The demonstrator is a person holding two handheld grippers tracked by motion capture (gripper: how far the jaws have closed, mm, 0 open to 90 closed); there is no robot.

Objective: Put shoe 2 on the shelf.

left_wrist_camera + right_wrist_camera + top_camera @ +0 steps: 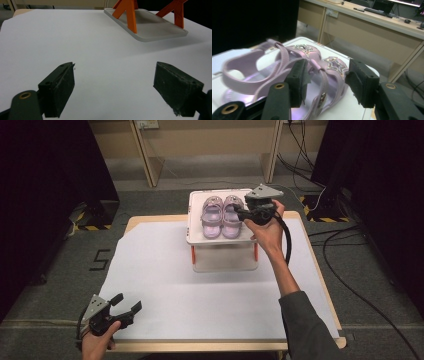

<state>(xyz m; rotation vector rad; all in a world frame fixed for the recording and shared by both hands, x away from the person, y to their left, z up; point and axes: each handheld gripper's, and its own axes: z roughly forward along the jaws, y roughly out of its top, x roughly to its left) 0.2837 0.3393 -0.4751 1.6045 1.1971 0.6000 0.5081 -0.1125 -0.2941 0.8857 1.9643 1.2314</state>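
A pair of small lilac sandals stands side by side on a raised white tray (196, 238) at the far middle of the table. The left sandal (212, 217) and the right sandal (231, 216) point their toes away from me. My right gripper (239, 212) reaches in from the right at the right sandal. In the right gripper view that gripper (327, 75) stands open, its jaws either side of the straps of the nearer sandal (333, 64), pads not pressing. The other sandal (249, 72) lies beyond. My left gripper (126, 304) rests open and empty at the table's near left corner; its jaws (113, 87) hang wide over bare white paper.
The tray sits on orange legs (128, 12) over a lower white base (152, 31). White paper (200, 295) covers the tabletop. A cable trails from the right gripper along the forearm. Desks and dark screens stand behind the table.
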